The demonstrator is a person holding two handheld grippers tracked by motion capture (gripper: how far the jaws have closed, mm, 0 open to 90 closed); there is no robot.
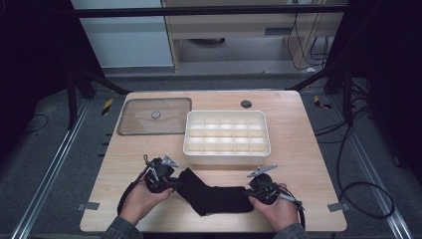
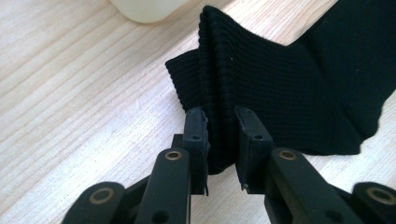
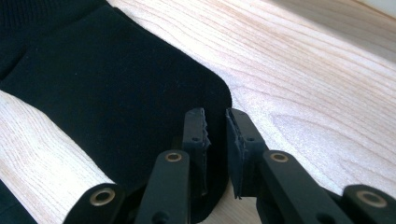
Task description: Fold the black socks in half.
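Nearest thing: two bare hands at the worktop's near edge, the left hand (image 1: 142, 199) and the right hand (image 1: 278, 209), each carrying a black two-jaw gripper.
Thing in hand: a black knitted sock (image 1: 214, 196), laid flat on the pale wooden worktop (image 1: 303, 144) between the two grippers, near the front edge.
Long axis: the sock is stretched roughly left to right in the high view, with a bend near its left end where the ribbed cuff angles up toward the left gripper.
Left gripper: the left gripper (image 2: 220, 135) is closed on the ribbed cuff (image 2: 243, 70); in the left gripper view the fabric is bunched into a standing fold between the jaws and is pinched there.
Right gripper: the right gripper (image 3: 215, 135) is set at the rounded toe end (image 3: 205, 88) of the sock. Its jaws are narrowed to a slim gap, with the sock's edge under and between them; whether the pads already press the cloth cannot be told.
Deciding relation: each end of the sock is met by the arm on its own side, cuff to the left, toe to the right, so the long axis runs straight from one gripper to the other. A fold or a lift would be judged to turn on that line being kept taut and level.
Farther back: a white plastic tray with a grid of compartments (image 1: 227, 149) stands just behind the sock, apart from it; a clear flat lid with a small round knob (image 1: 154, 117) lies to the tray's left.
Risk: if the toe is not truly caught, that end is likely to be left on the worktop.
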